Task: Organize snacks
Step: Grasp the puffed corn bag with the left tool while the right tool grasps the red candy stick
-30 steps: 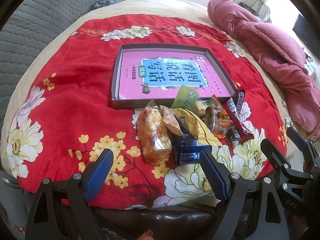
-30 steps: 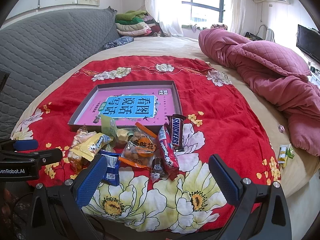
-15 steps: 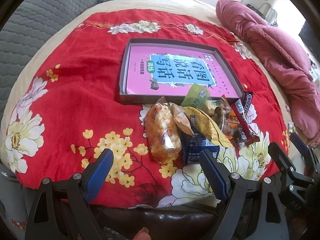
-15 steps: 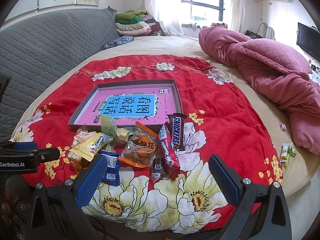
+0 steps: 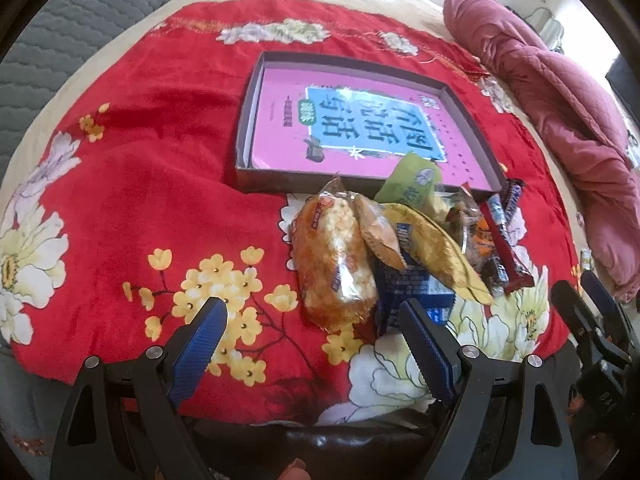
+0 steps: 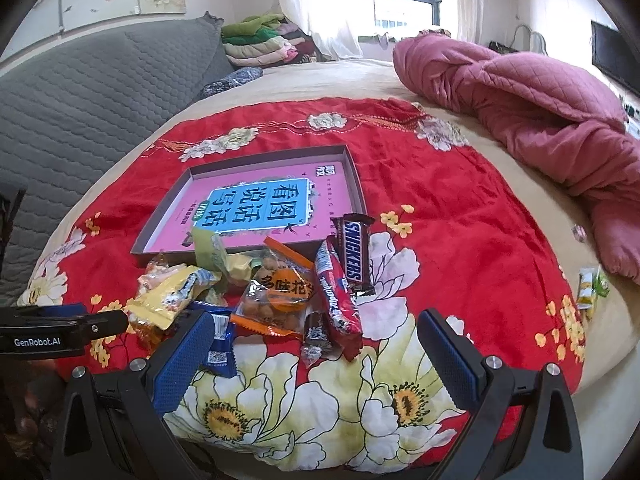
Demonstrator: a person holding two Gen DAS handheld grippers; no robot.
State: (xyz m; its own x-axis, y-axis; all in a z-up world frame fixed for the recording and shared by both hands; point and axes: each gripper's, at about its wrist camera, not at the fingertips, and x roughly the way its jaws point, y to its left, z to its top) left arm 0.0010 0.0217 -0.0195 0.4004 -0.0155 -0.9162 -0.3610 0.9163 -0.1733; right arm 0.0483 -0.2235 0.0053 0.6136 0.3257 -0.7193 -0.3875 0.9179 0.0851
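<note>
A heap of snack packets lies on the red flowered cloth point(image 5: 132, 184) in front of a shallow dark box point(image 5: 256, 184) lined with a pink book cover. Nearest my left gripper point(image 5: 312, 320) is a clear orange pack of puffed snacks point(image 5: 334, 264), just ahead between the open fingers, with a blue packet point(image 5: 412, 284) beside it. My right gripper point(image 6: 316, 334) hangs open over the heap's near edge, by a small dark candy point(image 6: 316, 338), a red bar point(image 6: 336, 292), a Snickers bar point(image 6: 354, 252) and an orange peanut pack point(image 6: 280, 292). The box point(image 6: 356, 172) holds no snacks.
A crumpled pink quilt point(image 6: 520, 100) lies on the bed at the right. Small yellow-green packets point(image 6: 590, 284) sit off the cloth near the right edge. A grey quilted headboard point(image 6: 92, 96) rises at the left, with folded clothes point(image 6: 260, 40) behind.
My left gripper has moved forward and down toward the puffed snack pack, which now looms larger between its fingers. The right gripper has hardly moved. No snack has shifted.
</note>
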